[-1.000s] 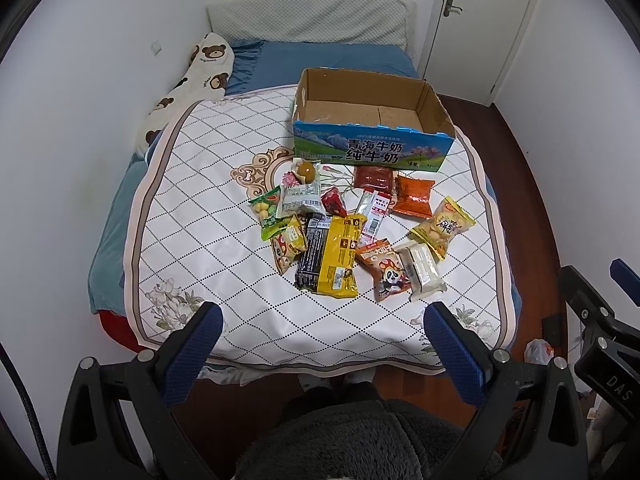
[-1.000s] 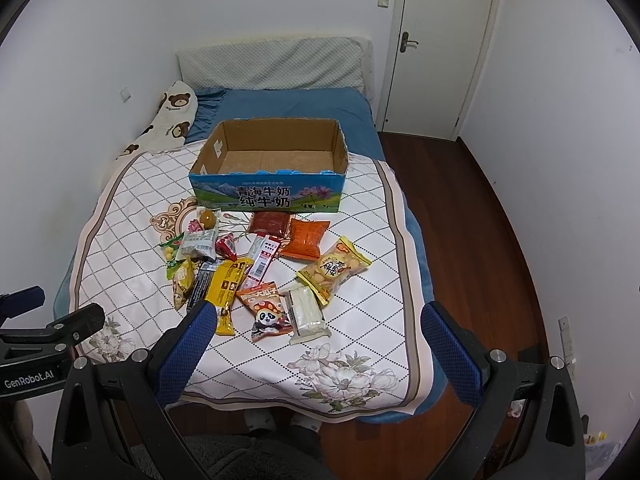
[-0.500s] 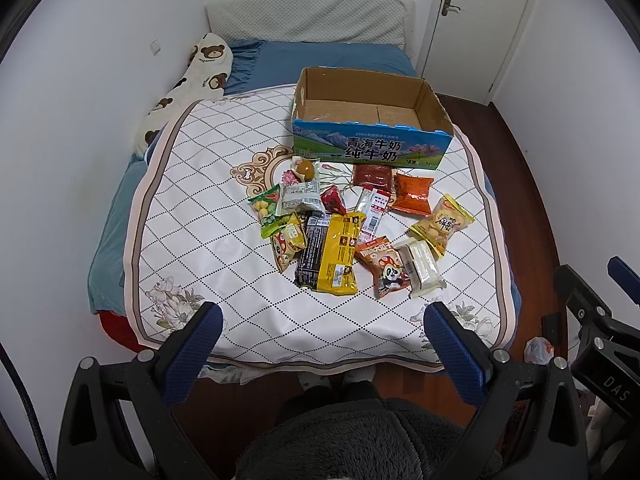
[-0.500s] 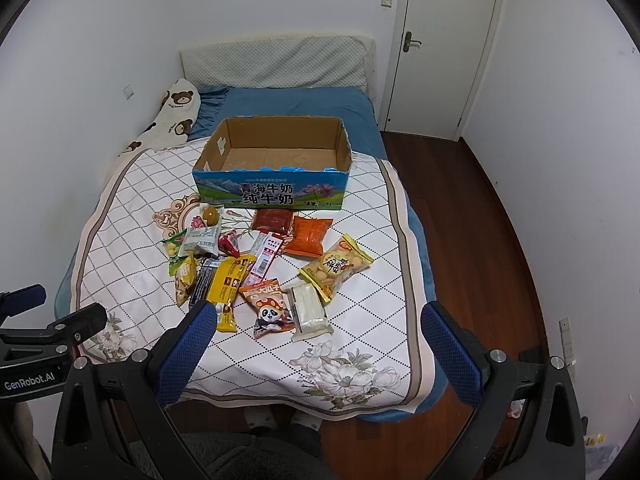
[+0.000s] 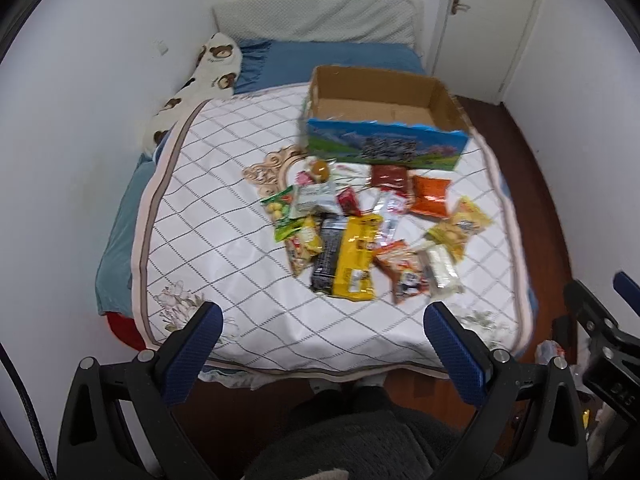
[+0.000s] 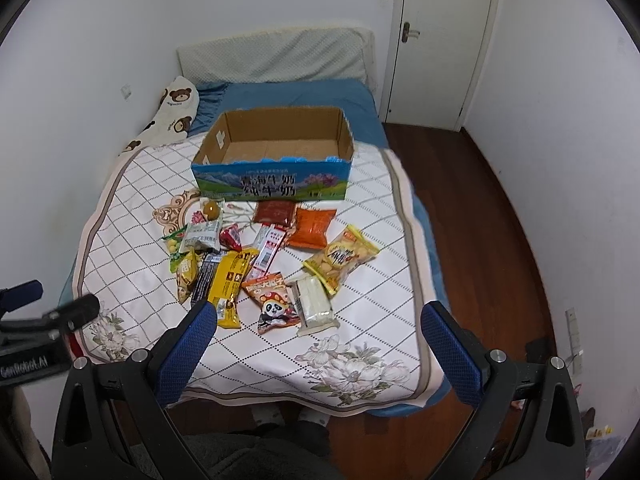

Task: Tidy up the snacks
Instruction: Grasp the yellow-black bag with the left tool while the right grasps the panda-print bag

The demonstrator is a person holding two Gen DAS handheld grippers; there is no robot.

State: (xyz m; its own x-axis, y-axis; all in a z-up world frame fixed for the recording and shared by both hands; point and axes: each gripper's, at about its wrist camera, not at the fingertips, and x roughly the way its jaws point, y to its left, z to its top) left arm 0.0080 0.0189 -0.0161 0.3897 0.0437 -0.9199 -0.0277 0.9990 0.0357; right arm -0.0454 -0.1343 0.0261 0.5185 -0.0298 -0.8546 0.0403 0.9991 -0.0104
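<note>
Several snack packets lie in a loose pile on the quilted bed cover, among them a yellow packet [image 5: 356,256] [image 6: 230,278], a panda packet [image 6: 274,304], a white packet [image 6: 316,306] and an orange packet [image 5: 430,196] [image 6: 312,222]. An empty open cardboard box [image 5: 384,146] [image 6: 272,174] with a blue printed front stands just behind them. My left gripper [image 5: 322,320] is open and empty, held off the bed's near edge. My right gripper [image 6: 320,320] is open and empty, over the near part of the bed, close to the pile.
The bed cover [image 6: 120,216] ends at a near edge with wooden floor [image 6: 492,240] to the right. A bear-print pillow [image 5: 200,80] lies at the far left by the wall. A white door [image 6: 440,40] is at the far right. My knees are at the bottom.
Both grippers have moved forward and a little lower towards the bed, so the snacks and box look larger. Nothing on the bed has moved.
</note>
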